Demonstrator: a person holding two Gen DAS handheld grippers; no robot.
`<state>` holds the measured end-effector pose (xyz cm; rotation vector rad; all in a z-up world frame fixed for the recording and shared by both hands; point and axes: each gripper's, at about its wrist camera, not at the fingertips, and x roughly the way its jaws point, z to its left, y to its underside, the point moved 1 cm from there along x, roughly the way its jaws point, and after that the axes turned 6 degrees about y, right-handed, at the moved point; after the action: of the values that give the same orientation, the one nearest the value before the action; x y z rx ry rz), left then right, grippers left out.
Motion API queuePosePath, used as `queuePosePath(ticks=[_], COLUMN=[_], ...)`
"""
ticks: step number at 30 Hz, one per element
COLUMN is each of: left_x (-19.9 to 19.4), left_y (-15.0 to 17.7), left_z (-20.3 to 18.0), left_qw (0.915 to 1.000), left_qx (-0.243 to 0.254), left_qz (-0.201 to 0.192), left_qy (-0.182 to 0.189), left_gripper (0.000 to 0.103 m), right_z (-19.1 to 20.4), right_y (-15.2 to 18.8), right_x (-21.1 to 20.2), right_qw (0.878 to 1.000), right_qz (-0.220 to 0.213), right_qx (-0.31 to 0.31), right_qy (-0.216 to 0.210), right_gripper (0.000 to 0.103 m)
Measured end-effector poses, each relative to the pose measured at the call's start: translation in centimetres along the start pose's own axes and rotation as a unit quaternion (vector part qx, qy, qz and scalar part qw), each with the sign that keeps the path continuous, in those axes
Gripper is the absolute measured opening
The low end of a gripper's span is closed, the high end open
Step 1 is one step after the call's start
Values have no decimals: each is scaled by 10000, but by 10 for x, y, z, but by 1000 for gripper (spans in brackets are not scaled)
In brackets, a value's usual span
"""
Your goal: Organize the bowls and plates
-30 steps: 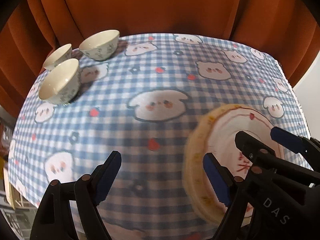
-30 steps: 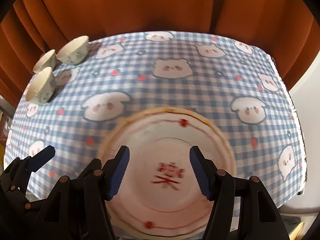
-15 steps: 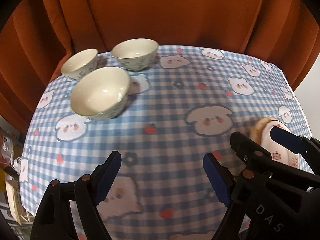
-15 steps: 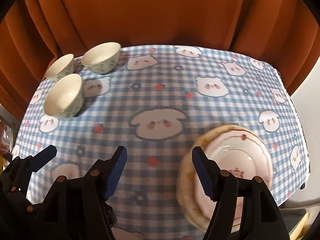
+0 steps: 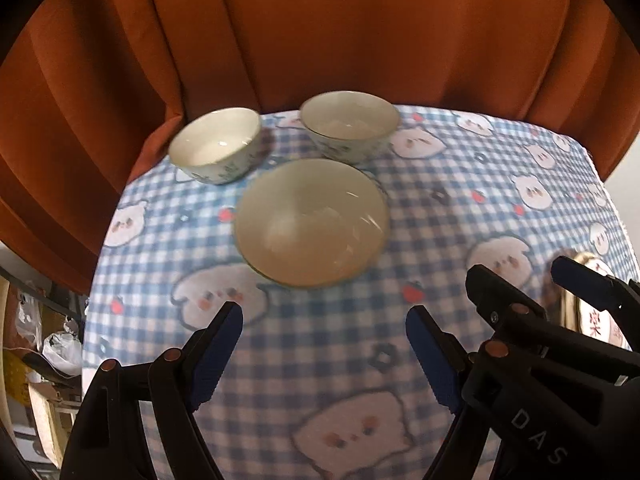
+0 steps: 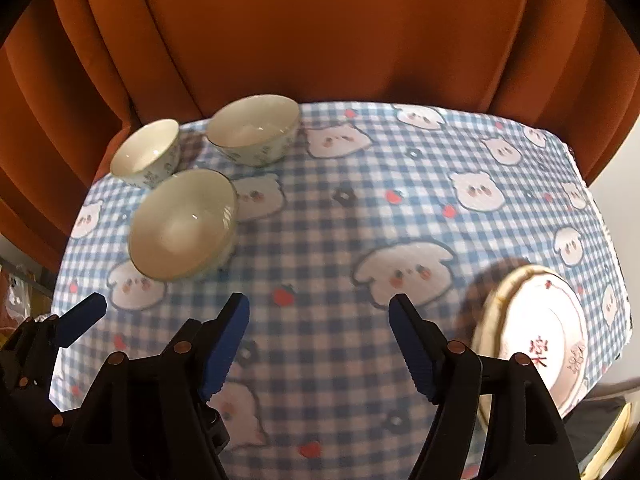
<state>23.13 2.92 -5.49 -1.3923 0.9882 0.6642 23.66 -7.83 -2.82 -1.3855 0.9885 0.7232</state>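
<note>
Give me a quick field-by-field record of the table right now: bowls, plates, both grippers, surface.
bowls: three, all upright and empty, grouped at the far left of the table
near bowl: closest to the left gripper, straight ahead of it
back-left bowl: beside the curtain
back-right bowl: behind the near bowl
plates: stacked at the table's right edge, top one with red markings
left gripper: open, holding nothing
right gripper: open, holding nothing
surface: blue checked tablecloth
backdrop: orange curtain
</note>
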Motion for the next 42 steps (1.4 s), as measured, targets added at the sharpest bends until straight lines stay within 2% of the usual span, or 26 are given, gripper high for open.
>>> queuePosePath(ticks=[6,10,14,23,27,29,31,33,34,35,39,42], left_x=[11,27,42,83,96,102,106,110,112,113,117,123], left_y=[-18,-31,-40,-54,-55,-55,-56,-56,-56,-55,-55,-58], left_z=[22,33,44,62,64,65,66,67,67,67,65,63], left_qw=[9998,9995,9991,9984,9986,9985,9983,9982,9980,9980,9978,9978], left_qx=[-126,-139,-209,-429,-391,-412,-442,-477,-496,-497,-498,-482], left_qz=[-98,-76,-41,65,147,211,265,309,340,348,427,445], left_qy=[-137,-265,-355,-362,-316,-292,-270,-213,-188,-177,-50,-53], left_gripper=[85,85,85,83,77,73,62,52,44,41,29,29], right_z=[28,40,52,68,77,81,84,87,88,89,91,90], right_y=[-27,-41,-51,-69,-71,-72,-72,-72,-72,-73,-73,-74], right_x=[10,22,41,84,97,104,109,113,114,116,122,123], right_qw=[9999,9998,9996,9998,9996,9991,9986,9983,9982,9980,9976,9974], right_qz=[-81,-163,-35,108,165,230,272,322,342,358,426,459], right_qx=[-88,-124,-103,-88,-183,-237,-290,-327,-333,-353,-385,-390], right_qy=[55,-53,-262,-162,-165,-270,-352,-368,-365,-379,-374,-385], right_gripper=[77,77,77,76,71,62,49,45,40,33,27,25])
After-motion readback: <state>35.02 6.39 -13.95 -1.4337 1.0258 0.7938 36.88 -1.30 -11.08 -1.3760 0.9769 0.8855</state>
